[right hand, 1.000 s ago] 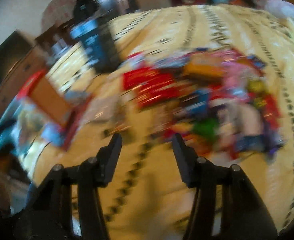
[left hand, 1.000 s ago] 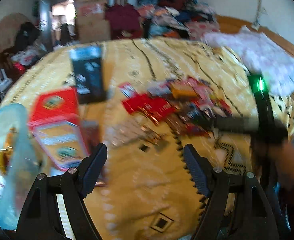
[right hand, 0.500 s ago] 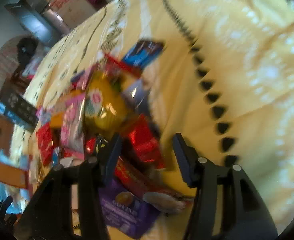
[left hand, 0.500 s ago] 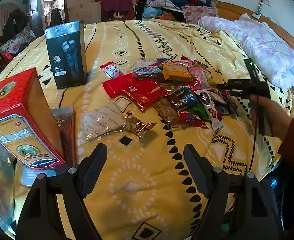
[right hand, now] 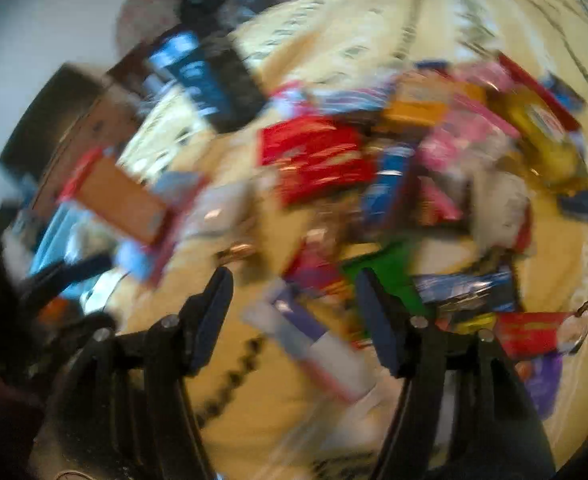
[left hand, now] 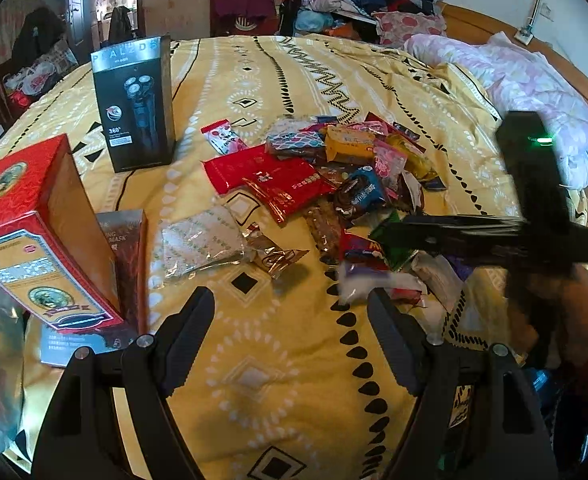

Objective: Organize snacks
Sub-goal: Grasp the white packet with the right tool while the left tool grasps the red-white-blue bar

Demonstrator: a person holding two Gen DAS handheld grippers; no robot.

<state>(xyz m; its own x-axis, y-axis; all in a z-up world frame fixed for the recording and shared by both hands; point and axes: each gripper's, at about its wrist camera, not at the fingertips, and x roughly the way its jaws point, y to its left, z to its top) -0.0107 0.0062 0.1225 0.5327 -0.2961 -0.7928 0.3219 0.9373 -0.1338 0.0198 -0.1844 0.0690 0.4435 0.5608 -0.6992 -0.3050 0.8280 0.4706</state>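
Left wrist view shows the snacks (left hand: 334, 184) heaped in a loose pile on the yellow patterned bedspread (left hand: 262, 360), towards the right of middle, with a silver foil packet (left hand: 200, 242) and a small brown wrapper (left hand: 278, 254) lying apart on the pile's left side. The left claw (left hand: 290, 312) hangs over bare bedspread just short of the pile, its jaws spread wide and holding nothing. The right claw (left hand: 378, 236) reaches in from the right over the near edge of the pile; in its own view (right hand: 292, 292) the jaws stand apart with nothing gripped between them, though that picture is badly smeared, so I would not swear to contact with the purple-and-white packet (right hand: 306, 340) lying under them.

These look like light, thin film and foil pouches: soft, crinkly, slippery on one another and likely to slide when nudged. Contents such as biscuits may crush, so a gentle pinch on a sealed end seam or a free corner should serve better than a squeeze across the middle. The flat red packets (left hand: 270, 178) lie overlapped, so an exposed edge is probably the place to catch them. A red box (left hand: 34, 232) and a black box (left hand: 138, 108) stand upright at the left, well apart from the pile.
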